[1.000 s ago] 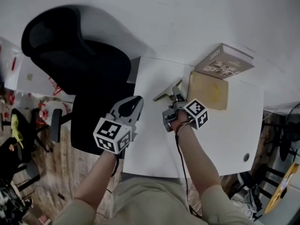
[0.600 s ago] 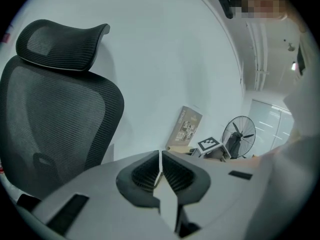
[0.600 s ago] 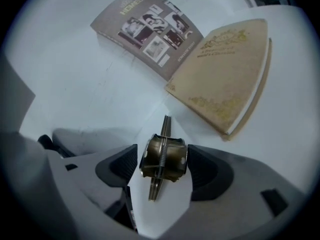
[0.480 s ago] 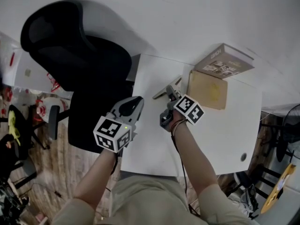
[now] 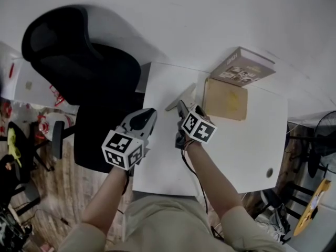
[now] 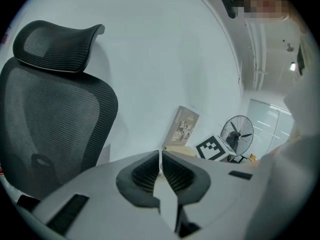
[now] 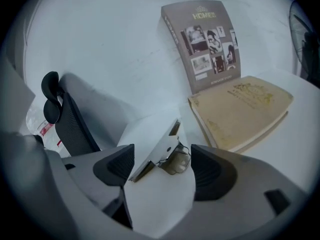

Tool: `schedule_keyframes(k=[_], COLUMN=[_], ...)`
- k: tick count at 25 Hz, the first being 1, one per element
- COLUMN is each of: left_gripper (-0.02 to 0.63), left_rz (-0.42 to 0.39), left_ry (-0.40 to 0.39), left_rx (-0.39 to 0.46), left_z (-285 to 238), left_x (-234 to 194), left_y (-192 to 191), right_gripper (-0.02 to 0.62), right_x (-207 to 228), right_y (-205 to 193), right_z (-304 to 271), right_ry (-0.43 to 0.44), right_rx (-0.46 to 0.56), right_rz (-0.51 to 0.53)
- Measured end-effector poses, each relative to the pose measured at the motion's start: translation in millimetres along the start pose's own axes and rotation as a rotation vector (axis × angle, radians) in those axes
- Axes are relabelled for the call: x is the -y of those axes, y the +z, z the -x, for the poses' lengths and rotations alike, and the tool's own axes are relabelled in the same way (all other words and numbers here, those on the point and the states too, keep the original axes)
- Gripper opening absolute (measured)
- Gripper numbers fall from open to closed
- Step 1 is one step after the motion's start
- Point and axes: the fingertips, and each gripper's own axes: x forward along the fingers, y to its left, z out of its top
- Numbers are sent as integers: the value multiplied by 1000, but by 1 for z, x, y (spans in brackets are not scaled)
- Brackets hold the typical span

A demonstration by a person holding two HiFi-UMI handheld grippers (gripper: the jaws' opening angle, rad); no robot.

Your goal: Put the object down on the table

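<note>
Left of the desk (image 5: 247, 146), the office chair (image 6: 55, 114) is cropped in the left gripper view. Small print on the book (image 7: 207, 44) at the desk's far side cannot be read.

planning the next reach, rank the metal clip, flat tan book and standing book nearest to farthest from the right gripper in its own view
1. Metal clip: lying between the jaws, which have just been opening.
2. Flat tan book: ahead, on the right.
3. Standing book: farthest, upright behind the flat one.
</note>
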Motion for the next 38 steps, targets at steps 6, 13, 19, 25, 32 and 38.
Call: schedule_keyframes(k=[6,13,19,25,32,38], left_gripper=[35,35,35,35,35,35], left_rz=[-16,-50,-89,-157,-255,-286], left_ry=[2,22,21,-5,5,12], left_rx=[19,68,95,119,189,277], left_z=[9,31,51,75,109,141], left_x=[10,22,46,81,112,134], left_y=[17,49,68,88,121,151], right_gripper=[336,226,144,84,43,40], right_x=[-19,-48,-69,-90,-104,-117], right_y=[24,59,88,105,123,133], right_z=[34,91,149,218,293,351], right_ry=[71,190,257,356,401,477], right_rx=[40,118,199,239,343,423], right_rz=[56,206,392,443,552,586])
